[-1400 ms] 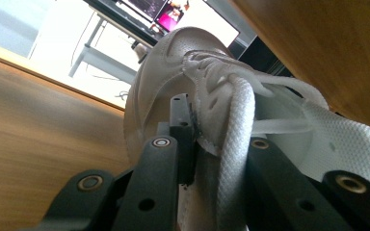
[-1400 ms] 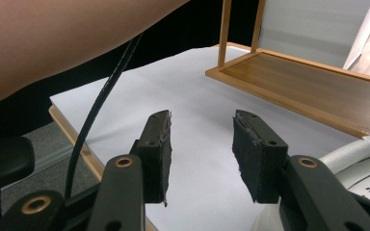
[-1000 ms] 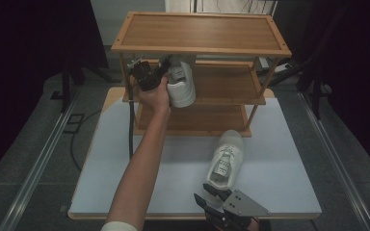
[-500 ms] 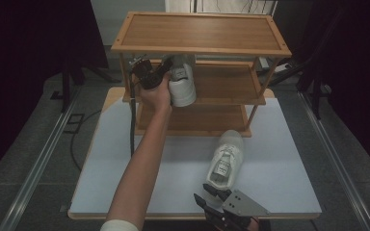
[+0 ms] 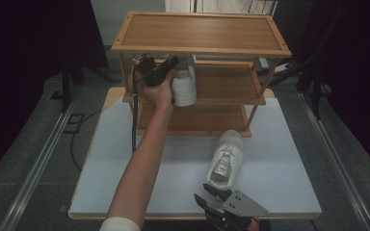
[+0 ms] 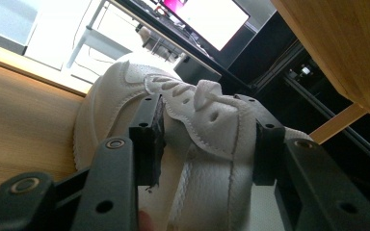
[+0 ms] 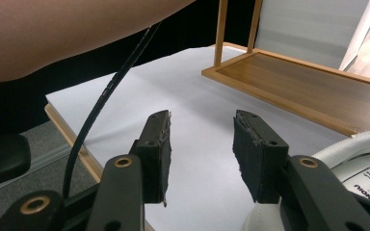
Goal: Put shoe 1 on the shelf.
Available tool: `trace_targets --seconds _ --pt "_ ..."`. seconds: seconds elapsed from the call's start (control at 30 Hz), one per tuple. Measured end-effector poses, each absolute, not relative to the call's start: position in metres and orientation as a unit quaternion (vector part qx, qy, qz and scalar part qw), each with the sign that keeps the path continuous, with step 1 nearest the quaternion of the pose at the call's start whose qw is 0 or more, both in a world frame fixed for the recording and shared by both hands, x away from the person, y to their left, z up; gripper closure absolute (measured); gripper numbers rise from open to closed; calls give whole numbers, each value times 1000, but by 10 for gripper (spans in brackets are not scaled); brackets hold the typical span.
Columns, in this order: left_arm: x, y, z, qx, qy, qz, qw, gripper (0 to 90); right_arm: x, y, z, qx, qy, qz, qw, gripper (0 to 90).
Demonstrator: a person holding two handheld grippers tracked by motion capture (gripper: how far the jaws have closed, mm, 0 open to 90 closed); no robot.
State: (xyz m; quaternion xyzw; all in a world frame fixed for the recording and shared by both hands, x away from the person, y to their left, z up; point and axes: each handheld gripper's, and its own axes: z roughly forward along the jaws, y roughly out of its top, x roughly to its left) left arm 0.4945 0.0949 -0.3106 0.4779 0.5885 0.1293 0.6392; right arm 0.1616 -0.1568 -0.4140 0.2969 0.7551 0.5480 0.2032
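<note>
— Where is our white shoe [image 5: 184, 86]?
— On the middle shelf [image 5: 221, 82] of the wooden rack. Our left tongs [image 6: 204, 139] have just been opening — the shoe's collar sits between the jaws, and they look loose on it.
— And our right tongs [image 5: 208, 196]?
— Open, with nothing between them, low over the desk [image 5: 183, 159], beside the second shoe [image 5: 226, 159].

Two white sneakers are sitting in view, one on the rack's middle shelf [image 5: 185, 84] and one on the desk [image 5: 226, 159]; one three-tier wooden rack [image 5: 200, 31] is standing there.
</note>
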Motion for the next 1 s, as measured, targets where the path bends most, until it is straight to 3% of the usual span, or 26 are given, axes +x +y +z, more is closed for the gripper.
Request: trace_targets --seconds 0.27,0.7,0.8,0.83,1.0 --pt "494 99 -312 453 578 85 673 484 161 -155 -415 295 757 546 202 570" --pt "477 109 -312 476 560 91 672 459 160 -150 -418 291 763 542 198 569" --pt "472 107 -311 444 562 73 694 448 160 -149 -419 291 765 539 196 569" --pt "468 112 -313 472 552 76 683 444 160 -149 -420 291 766 539 195 569" --pt "452 120 -319 472 550 68 686 441 159 -148 -420 289 767 539 196 569"
